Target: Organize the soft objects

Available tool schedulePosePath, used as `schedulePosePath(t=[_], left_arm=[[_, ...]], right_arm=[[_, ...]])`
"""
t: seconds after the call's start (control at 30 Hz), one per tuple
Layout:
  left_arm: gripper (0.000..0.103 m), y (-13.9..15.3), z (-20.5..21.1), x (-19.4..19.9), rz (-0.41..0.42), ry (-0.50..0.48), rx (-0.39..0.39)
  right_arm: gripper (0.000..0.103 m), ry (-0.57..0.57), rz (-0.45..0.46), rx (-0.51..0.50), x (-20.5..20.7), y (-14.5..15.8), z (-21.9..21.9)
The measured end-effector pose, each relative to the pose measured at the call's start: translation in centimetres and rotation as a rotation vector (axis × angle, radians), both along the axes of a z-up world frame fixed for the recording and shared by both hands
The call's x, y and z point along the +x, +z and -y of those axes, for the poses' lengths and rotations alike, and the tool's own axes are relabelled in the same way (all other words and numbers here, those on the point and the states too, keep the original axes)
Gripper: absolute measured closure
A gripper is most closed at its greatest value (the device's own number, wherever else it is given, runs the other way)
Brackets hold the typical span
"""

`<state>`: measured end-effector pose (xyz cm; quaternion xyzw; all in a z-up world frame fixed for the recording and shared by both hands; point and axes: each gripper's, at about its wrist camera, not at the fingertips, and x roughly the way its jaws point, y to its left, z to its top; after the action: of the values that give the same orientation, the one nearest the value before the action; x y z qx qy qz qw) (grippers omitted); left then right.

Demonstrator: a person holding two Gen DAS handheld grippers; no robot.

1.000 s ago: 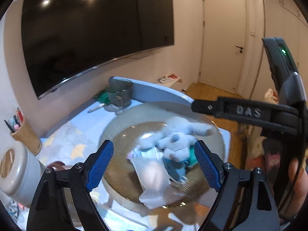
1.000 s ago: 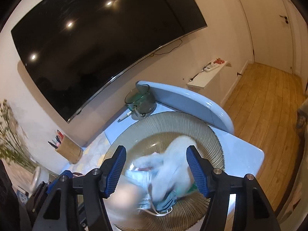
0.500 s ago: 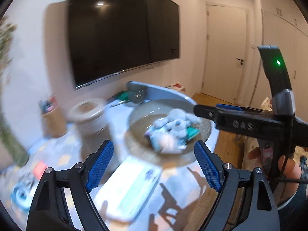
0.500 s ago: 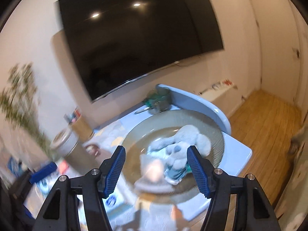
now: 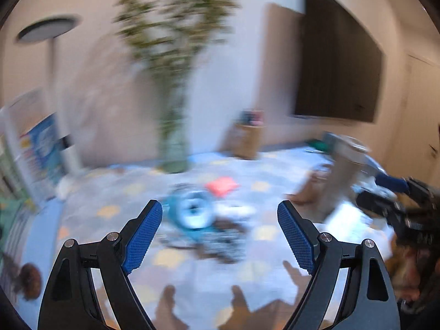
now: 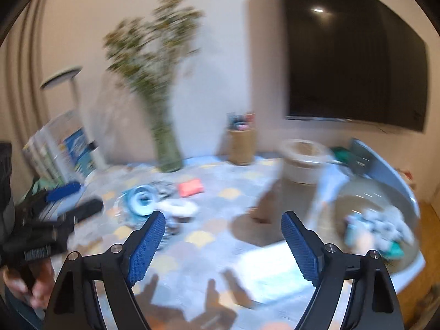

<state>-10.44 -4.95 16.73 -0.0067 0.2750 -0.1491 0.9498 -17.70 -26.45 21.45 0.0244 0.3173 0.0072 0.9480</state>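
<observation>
Both views are motion-blurred. My left gripper (image 5: 220, 233) is open and empty above the patterned table. Ahead of it lie a blue and white soft object (image 5: 192, 213), a pink-red soft piece (image 5: 221, 186) and something white (image 5: 233, 209). My right gripper (image 6: 222, 240) is open and empty. In the right wrist view the blue object (image 6: 141, 199), a white ring-shaped piece (image 6: 178, 207) and the pink-red piece (image 6: 191, 187) lie at centre left. A glass bowl (image 6: 357, 192) at the right holds a pile of soft toys (image 6: 379, 228).
A vase of dried flowers (image 6: 167, 148), a wooden pen cup (image 6: 242, 145) and a white canister (image 6: 302, 165) stand at the back. A large TV (image 6: 357, 55) hangs on the wall. Stacked packages (image 6: 66, 151) sit at the left. The other gripper (image 6: 55, 220) shows at left.
Both grippers have swung left, away from the bowl of soft toys, toward the loose objects in the middle of the table. Both stay open and empty.
</observation>
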Motion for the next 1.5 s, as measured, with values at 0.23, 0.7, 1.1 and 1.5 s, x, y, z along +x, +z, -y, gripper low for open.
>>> schedulePosePath(t=[0.23, 0.7, 1.1, 1.5], left_arm=[[0.018, -6.1, -5.9, 4.4, -0.117, 0.154, 0.028], [0.018, -14.1, -8.5, 7.7, -0.249, 0.191, 0.023], [0.018, -15.0, -10.2, 8.4, -0.315, 0.196, -0.076], [0.018, -15.5, -8.2, 8.5, -0.329, 0.202, 0.058]], right_arm=[[0.018, 0.105, -0.108, 0.058, 7.6, -6.0, -6.5], [0.018, 0.067, -0.393, 0.045, 14.9, -17.6, -6.4], [0.0, 0.066, -0.414, -0.055, 18.8, -19.4, -8.0], [0.0, 0.049, -0.411, -0.07, 18.9, -19.7, -8.3]])
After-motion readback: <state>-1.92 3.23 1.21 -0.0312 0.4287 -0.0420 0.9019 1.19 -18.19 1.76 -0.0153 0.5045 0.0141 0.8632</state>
